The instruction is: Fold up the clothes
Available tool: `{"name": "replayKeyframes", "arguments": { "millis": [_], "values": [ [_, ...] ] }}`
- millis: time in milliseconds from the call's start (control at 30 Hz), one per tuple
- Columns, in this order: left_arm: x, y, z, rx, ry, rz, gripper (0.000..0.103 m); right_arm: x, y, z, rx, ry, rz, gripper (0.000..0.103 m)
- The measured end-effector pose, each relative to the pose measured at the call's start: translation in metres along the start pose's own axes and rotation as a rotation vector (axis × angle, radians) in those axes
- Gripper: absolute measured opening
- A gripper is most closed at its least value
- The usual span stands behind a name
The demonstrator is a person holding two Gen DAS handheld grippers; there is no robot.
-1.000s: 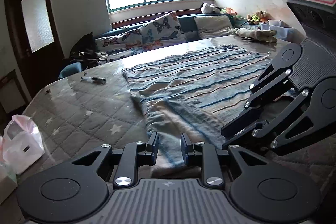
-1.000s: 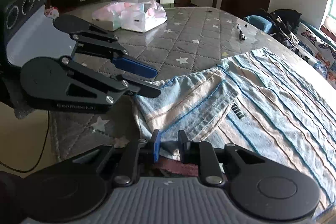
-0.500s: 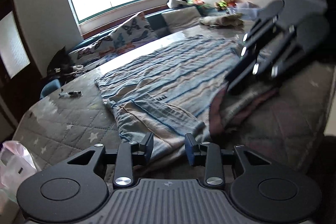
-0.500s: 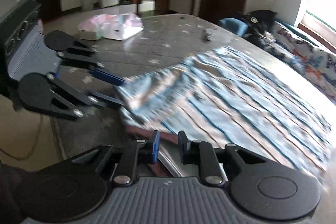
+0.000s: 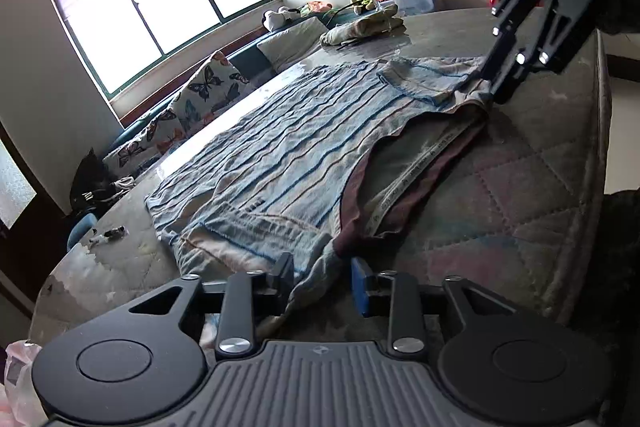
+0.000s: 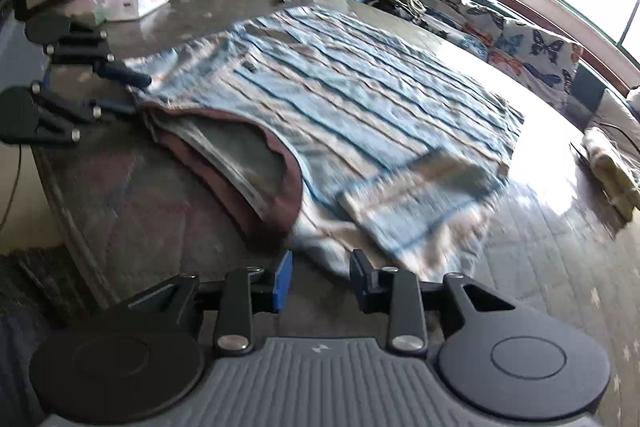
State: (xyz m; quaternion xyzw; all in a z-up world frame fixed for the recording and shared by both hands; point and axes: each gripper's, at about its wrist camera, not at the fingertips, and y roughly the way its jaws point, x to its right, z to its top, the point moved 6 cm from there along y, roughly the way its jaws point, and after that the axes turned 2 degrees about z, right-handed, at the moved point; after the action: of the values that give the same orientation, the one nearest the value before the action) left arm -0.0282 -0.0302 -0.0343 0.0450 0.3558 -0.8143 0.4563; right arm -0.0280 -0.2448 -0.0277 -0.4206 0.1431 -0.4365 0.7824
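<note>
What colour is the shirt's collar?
Dark maroon collar on the blue-striped shirt; clearest in the left wrist view.

The left gripper (image 5: 322, 281) is sitting low with its jaws parted, pointing forward along the surface. The right gripper (image 6: 320, 281) is likewise sitting low, its jaws spread apart. The two are standing well apart, angled toward each other, each showing at the far edge of the other's view.

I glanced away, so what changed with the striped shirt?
The left gripper and right gripper swung apart to opposite shoulders of the blue-and-beige striped shirt, and both opened wider, releasing the fabric. The shirt stays spread on the grey quilted surface.
</note>
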Motion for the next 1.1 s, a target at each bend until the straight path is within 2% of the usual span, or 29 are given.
{"name": "replayKeyframes", "arguments": {
  "millis": [67,300,400,600,933,1100],
  "values": [
    [-0.003,0.000,0.004,0.006,-0.017,0.003,0.013,-0.003,0.001,0.000,0.011,-0.028,-0.013,0.038],
    [-0.015,0.002,0.017,0.024,-0.080,0.014,0.011,-0.012,0.006,-0.001,0.051,-0.128,-0.057,0.046],
    [-0.029,0.009,0.030,0.024,-0.127,0.018,0.010,-0.016,0.009,0.000,0.068,-0.168,-0.074,0.047],
    [-0.050,0.028,0.046,0.020,-0.169,0.017,0.010,-0.004,0.015,0.003,0.085,-0.145,-0.090,0.047],
    [-0.057,0.045,0.042,-0.024,-0.195,-0.001,0.010,0.023,0.028,0.015,0.123,-0.071,-0.122,0.044],
    [-0.050,0.035,0.034,-0.022,-0.182,0.007,0.013,0.017,0.026,0.011,0.125,-0.069,-0.091,0.027]
  ]
}}
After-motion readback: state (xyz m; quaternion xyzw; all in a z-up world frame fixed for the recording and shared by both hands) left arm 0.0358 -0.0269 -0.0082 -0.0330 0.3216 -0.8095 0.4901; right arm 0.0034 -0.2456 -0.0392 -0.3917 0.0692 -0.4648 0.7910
